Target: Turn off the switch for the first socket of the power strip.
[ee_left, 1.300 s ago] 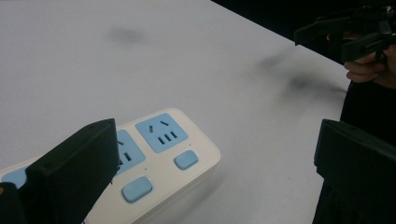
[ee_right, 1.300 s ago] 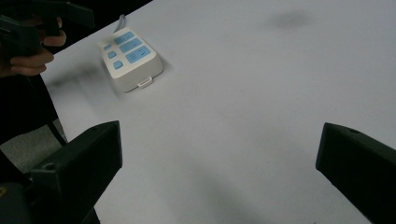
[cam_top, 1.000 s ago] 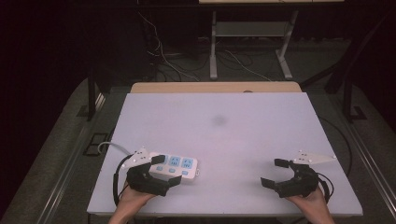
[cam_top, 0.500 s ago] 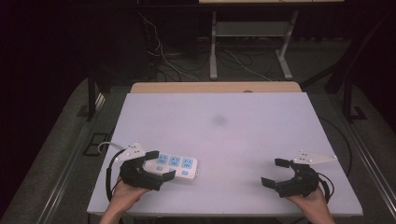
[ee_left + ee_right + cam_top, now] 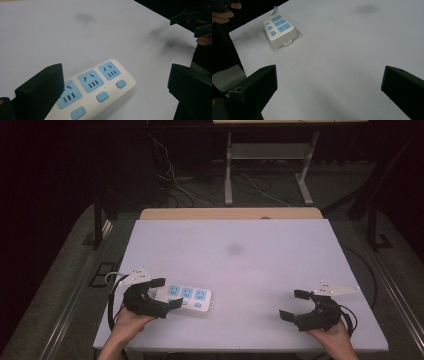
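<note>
White plastic power strip (image 5: 187,297) with three blue sockets lies at seven o'clock on the table (image 5: 240,260), between the spread left gripper (image 5: 161,293); right gripper (image 5: 295,305) spread at five o'clock.

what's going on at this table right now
A person holds a claw in each hand over a white table. The left claw is open around the near end of a white power strip with blue sockets that lies flat on the table; its jaws stand apart on either side and do not visibly clamp it. The right claw is open too, holding nothing, low over bare table at the other side, well away from the strip.
</note>
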Demonstrator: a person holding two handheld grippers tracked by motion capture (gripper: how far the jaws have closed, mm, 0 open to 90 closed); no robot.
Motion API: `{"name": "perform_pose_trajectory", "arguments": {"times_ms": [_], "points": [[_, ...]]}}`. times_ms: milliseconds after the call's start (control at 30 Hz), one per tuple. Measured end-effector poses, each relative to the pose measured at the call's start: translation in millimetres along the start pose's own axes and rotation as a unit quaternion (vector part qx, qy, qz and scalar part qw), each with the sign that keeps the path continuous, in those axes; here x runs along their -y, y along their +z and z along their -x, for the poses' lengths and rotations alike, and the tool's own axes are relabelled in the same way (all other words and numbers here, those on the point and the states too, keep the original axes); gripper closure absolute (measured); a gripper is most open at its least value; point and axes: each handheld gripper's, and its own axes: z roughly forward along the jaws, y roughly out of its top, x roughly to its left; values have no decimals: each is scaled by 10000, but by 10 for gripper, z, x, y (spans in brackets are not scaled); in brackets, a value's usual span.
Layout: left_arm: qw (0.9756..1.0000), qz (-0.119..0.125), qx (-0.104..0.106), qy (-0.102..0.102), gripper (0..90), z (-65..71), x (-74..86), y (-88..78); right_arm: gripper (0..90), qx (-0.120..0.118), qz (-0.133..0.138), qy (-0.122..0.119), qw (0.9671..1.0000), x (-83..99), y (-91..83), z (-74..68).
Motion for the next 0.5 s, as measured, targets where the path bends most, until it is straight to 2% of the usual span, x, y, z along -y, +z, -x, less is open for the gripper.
{"name": "perform_pose_trajectory", "arguments": {"times_ms": [500], "points": [[9989, -437, -141, 7, 0, -126, -38, -6, 3, 8, -9, -15, 10000, 1, 2, 2]]}}
